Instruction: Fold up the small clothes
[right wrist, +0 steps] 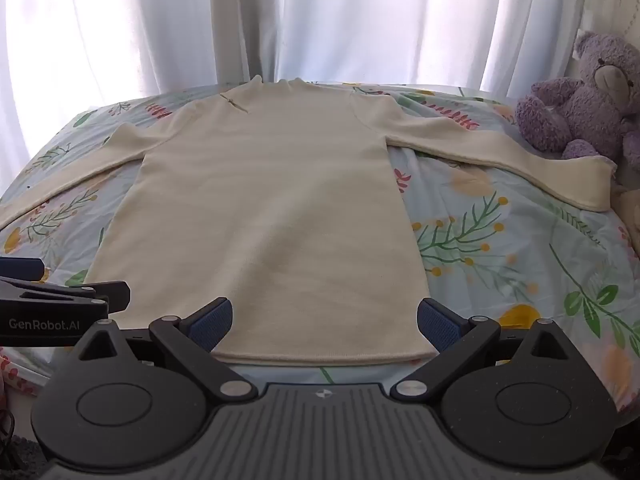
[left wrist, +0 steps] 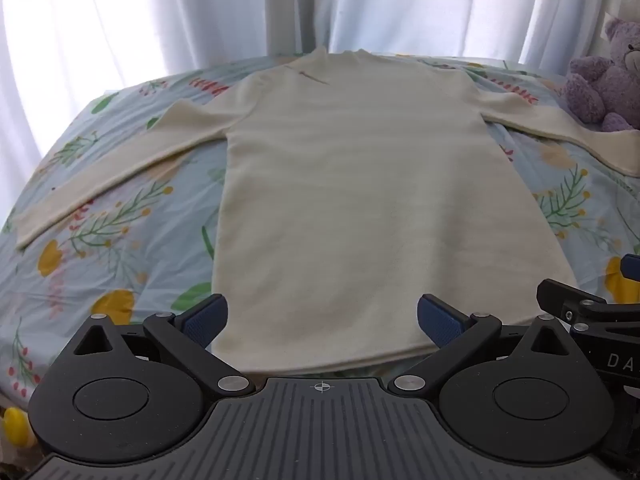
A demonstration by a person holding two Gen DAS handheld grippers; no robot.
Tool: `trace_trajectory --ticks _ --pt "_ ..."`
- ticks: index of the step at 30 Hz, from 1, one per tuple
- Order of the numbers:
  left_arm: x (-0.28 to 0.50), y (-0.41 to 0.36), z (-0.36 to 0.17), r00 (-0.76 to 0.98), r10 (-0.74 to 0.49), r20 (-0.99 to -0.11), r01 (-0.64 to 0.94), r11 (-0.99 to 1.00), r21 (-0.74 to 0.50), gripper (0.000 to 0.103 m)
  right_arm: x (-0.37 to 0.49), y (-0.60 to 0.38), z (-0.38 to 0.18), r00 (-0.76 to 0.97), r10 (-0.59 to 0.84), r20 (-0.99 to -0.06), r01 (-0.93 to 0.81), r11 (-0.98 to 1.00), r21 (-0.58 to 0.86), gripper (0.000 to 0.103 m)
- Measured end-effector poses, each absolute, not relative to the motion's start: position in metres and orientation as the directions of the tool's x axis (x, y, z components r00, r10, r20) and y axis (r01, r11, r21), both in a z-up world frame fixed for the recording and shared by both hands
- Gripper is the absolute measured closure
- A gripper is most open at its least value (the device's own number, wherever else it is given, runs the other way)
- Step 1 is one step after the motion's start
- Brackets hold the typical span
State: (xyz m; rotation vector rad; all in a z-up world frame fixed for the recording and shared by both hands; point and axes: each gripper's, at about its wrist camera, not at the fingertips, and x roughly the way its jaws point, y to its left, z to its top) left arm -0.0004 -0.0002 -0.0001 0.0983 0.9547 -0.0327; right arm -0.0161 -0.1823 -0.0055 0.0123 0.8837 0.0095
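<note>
A cream long-sleeved top [left wrist: 352, 184] [right wrist: 272, 208] lies flat on the floral bedsheet [left wrist: 108, 216] [right wrist: 500, 248], collar far, hem near, both sleeves spread out sideways. My left gripper [left wrist: 322, 320] hovers open above the hem's left part, its blue pads [left wrist: 206, 318] wide apart with nothing between them. My right gripper [right wrist: 324, 322] hovers open above the hem's right part, blue pads [right wrist: 438, 322] wide apart and empty. Each gripper's side shows at the edge of the other's view.
A purple teddy bear [left wrist: 604, 80] [right wrist: 584, 100] sits at the bed's far right, close to the right sleeve cuff [right wrist: 588, 184]. White curtains [left wrist: 280, 4] [right wrist: 320, 20] hang behind the bed. The bed's near edge runs just under the hem.
</note>
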Motion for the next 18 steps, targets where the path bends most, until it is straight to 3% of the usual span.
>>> trace_trajectory --ticks 18 --pt "0.0014 0.0003 -0.0073 0.55 0.012 -0.835 0.053 0.997 0.049 0.0 -0.0157 -0.1829 -0.0067 0.639 0.016 -0.769 0.001 1.0 0.021 0.004"
